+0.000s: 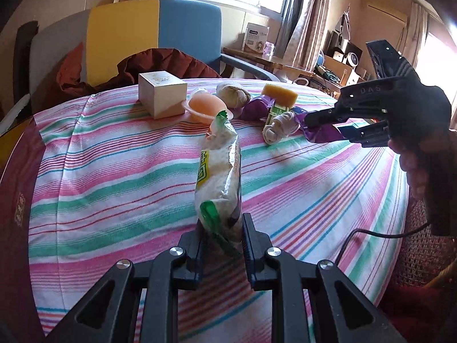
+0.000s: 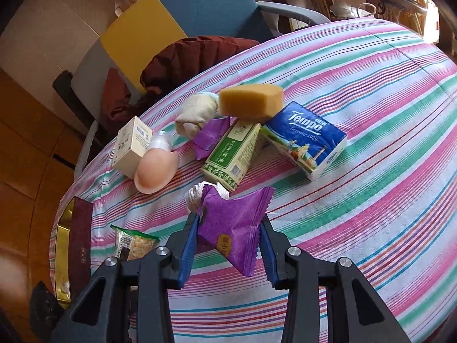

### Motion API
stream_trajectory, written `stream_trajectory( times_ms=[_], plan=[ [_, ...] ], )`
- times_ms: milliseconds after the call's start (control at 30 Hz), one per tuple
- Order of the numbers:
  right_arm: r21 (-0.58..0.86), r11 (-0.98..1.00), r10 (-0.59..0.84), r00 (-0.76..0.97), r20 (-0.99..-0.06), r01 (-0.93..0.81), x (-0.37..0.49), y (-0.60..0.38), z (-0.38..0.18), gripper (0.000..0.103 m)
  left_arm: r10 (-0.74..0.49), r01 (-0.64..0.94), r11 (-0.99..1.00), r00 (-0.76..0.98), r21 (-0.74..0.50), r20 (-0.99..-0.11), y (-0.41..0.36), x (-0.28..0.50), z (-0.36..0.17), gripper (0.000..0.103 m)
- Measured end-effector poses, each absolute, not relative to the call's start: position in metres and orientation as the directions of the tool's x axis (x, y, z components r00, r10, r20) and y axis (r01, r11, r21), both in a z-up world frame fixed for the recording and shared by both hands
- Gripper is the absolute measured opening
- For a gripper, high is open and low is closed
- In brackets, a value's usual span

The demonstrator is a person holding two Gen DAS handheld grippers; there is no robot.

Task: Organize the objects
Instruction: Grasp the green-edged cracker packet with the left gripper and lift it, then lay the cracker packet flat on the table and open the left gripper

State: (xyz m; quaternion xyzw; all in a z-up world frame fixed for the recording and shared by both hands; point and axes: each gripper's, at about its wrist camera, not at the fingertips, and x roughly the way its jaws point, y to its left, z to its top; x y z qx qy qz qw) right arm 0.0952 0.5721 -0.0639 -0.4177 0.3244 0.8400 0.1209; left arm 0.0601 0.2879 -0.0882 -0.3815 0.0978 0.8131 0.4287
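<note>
Nearest the left wrist camera, the left gripper [image 1: 221, 240] has its jaws narrowed onto the lower end of a green-and-white snack packet [image 1: 220, 177], which stands upright between them, clear of the striped tablecloth [image 1: 114, 171]. In the right wrist view, the right gripper [image 2: 228, 245] has its jaws drawn in against the two side edges of a purple sachet [image 2: 232, 228], held above the cloth with a white corded item [image 2: 197, 195] just behind it. Both hands thus appear to be in the carrying step, each with one item lifted. The remaining objects lie clustered at the far side: a white box [image 1: 161, 94], a peach-coloured silicone cup [image 1: 205, 107], a rolled cloth bundle [image 2: 197, 114], a yellow sponge [image 2: 250, 101] resting on a green tissue pack [image 2: 232, 155], a blue Tempo tissue pack [image 2: 304, 140], and a second purple sachet [image 2: 210, 137]. The next move probably calls for choosing a placement spot; a maroon-and-gold box [image 2: 75, 245] at the table's near-left edge may serve, though this cannot be confirmed.
</note>
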Motion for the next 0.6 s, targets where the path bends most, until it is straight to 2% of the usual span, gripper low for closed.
stream_trajectory(
  times_ms=[167,333,467,600],
  plan=[
    [0.475,-0.787,-0.121,-0.657,-0.744,-0.393,0.092,0.559,-0.056,0.041,0.653,-0.733,-0.625,-0.304,-0.267,-0.693,0.263,0.053,-0.082,0.02],
    [0.477,-0.805,-0.162,-0.644,-0.748,-0.352,0.085,0.542,-0.059,0.041,0.698,-0.668,-0.641,-0.301,-0.378,-0.65,0.233,0.039,-0.068,0.02],
    [0.494,-0.801,-0.207,-0.618,-0.759,-0.339,0.081,0.534,-0.069,0.041,0.716,-0.66,-0.636,-0.312,-0.4,-0.624,0.221,0.036,-0.057,0.02],
    [0.494,-0.806,-0.232,-0.594,-0.77,-0.326,0.077,0.526,-0.076,0.041,0.706,-0.657,-0.635,-0.281,-0.406,-0.651,0.223,0.033,-0.065,0.02]
  ],
)
